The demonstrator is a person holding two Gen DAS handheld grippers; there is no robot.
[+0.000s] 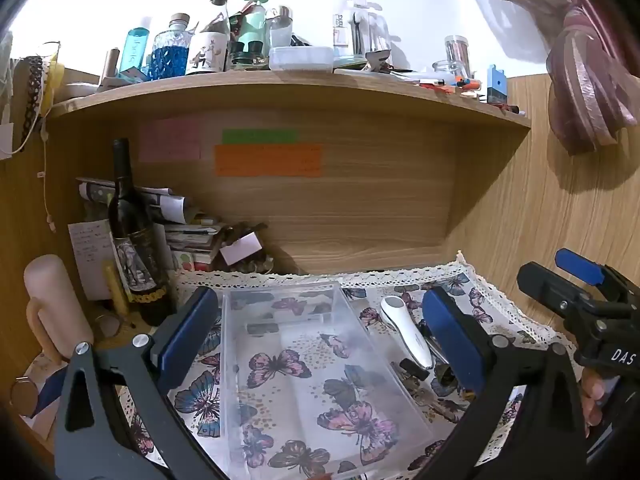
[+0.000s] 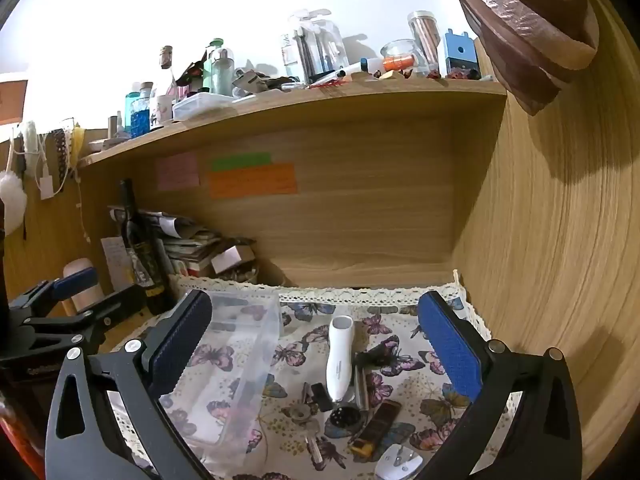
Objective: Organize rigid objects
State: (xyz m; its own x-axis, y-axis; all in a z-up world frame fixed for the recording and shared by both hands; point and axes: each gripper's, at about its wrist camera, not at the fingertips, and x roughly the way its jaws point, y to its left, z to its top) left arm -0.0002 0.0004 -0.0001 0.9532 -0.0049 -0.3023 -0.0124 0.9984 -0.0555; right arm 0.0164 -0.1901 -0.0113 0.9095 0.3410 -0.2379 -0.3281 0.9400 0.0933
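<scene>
Clear plastic box (image 1: 312, 364) sits between the wide-open, empty left gripper (image 1: 320, 328); right gripper (image 2: 316, 344), marked "DAS", likewise gapes empty.

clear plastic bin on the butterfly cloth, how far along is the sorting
Barely begun. Done: nothing, as the clear plastic bin looks empty. In hand: nothing; the left gripper and right gripper are both open, hovering above the cloth. Left: the white handheld device, keys, lighter and white mouse all lie outside the bin.
</scene>
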